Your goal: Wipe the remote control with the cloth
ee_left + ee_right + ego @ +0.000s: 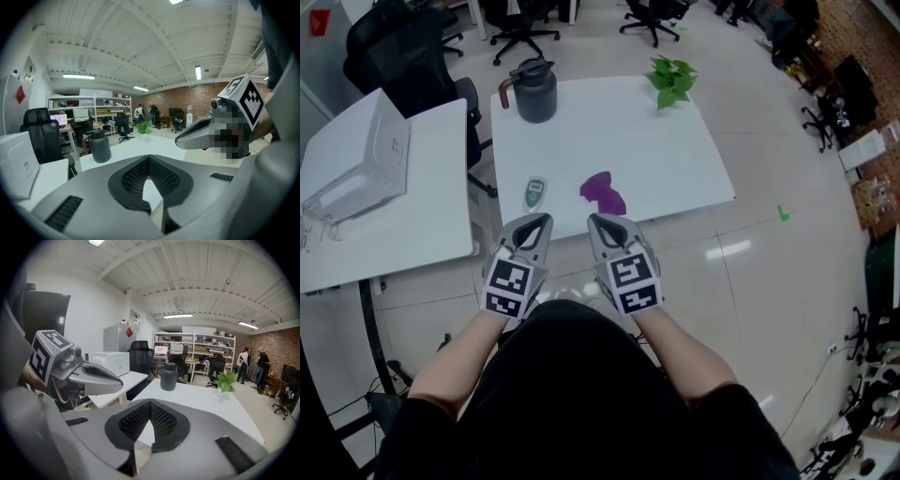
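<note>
A small white and green remote control (534,193) lies near the front of the white table (675,159). A crumpled purple cloth (603,192) lies just to its right, apart from it. My left gripper (532,223) hovers at the table's front edge, just short of the remote, its jaws shut on nothing. My right gripper (605,223) hangs beside it, just short of the cloth, also shut and empty. In the left gripper view the closed pads (140,178) point across the table. The right gripper view likewise shows its pads (161,420) meeting.
A dark jug (534,91) stands at the table's back left and a small green plant (671,80) at the back right. A second white table on the left carries a white box-shaped device (356,155). Black office chairs (403,56) stand behind.
</note>
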